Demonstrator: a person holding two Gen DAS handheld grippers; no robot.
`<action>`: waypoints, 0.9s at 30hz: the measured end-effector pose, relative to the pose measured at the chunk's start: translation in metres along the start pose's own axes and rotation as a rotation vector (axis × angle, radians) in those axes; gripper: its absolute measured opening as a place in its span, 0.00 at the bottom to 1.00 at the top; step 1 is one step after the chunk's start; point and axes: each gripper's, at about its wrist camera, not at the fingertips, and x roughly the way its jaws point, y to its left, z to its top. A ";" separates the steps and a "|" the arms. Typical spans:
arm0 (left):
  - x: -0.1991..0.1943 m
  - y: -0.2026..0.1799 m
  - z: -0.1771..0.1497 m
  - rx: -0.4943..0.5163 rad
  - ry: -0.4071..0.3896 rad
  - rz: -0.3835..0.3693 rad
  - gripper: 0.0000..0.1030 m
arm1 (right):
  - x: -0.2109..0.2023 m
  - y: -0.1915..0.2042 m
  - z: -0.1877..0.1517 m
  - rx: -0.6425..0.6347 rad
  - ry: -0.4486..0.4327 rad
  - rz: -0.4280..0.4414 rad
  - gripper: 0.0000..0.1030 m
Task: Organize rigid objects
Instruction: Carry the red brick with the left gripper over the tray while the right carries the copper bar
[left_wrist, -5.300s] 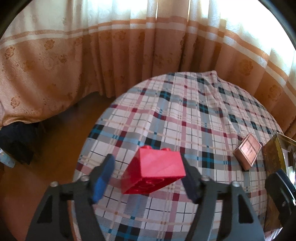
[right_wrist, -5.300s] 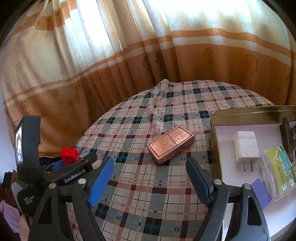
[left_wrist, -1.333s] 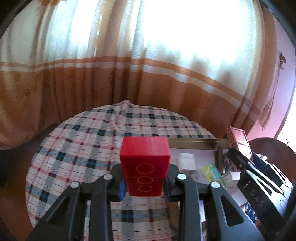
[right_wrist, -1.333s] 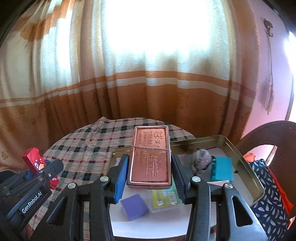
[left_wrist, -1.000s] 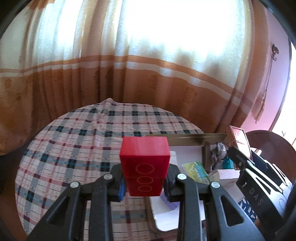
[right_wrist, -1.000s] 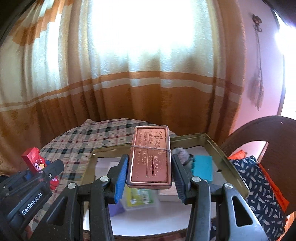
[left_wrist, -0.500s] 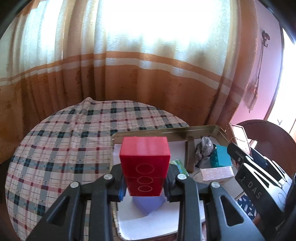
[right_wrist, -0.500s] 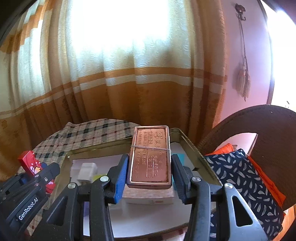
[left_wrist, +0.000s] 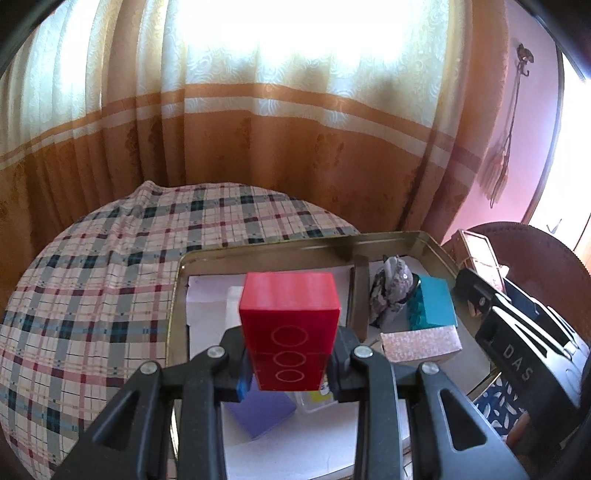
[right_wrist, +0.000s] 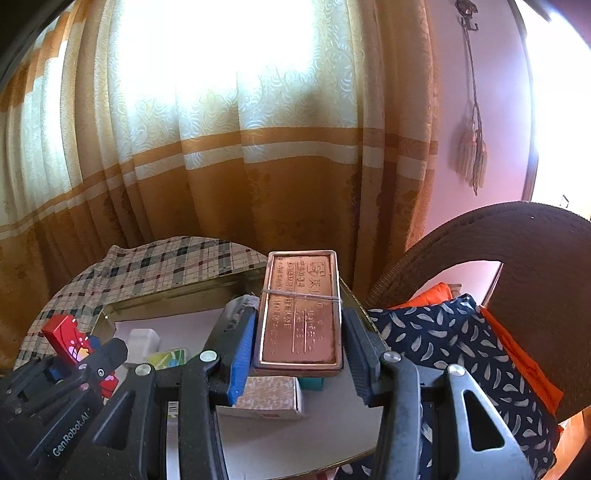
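My left gripper (left_wrist: 290, 363) is shut on a red toy brick (left_wrist: 290, 325) and holds it above the left part of a gold metal tray (left_wrist: 295, 245). My right gripper (right_wrist: 297, 349) is shut on a copper-coloured tin (right_wrist: 301, 314) bound with a rubber band, held above the tray's right part (right_wrist: 166, 295). The right gripper's body shows at the right of the left wrist view (left_wrist: 517, 354), and the red brick shows at the left of the right wrist view (right_wrist: 68, 339).
The tray holds a teal block (left_wrist: 430, 306), a pink patterned box (left_wrist: 419, 343), a grey pouch (left_wrist: 391, 288), a purple card (left_wrist: 258, 413), a white charger (right_wrist: 142, 341). The tray sits on a plaid tablecloth (left_wrist: 92, 280). A wicker chair (right_wrist: 517, 251) with a cushion (right_wrist: 454, 350) stands at the right. Curtains hang behind.
Both grippers have moved right over the tray with their loads still held. The tray's contents have come closer beneath them.
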 end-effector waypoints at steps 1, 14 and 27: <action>0.002 0.001 0.000 -0.005 0.006 -0.004 0.29 | 0.001 0.000 0.000 0.000 0.003 0.000 0.47; 0.016 0.003 -0.005 -0.020 0.041 -0.013 0.29 | 0.013 -0.005 -0.001 0.022 0.042 0.049 0.47; 0.031 0.004 -0.004 -0.020 0.069 0.012 0.29 | 0.041 0.045 0.010 -0.077 0.107 0.162 0.47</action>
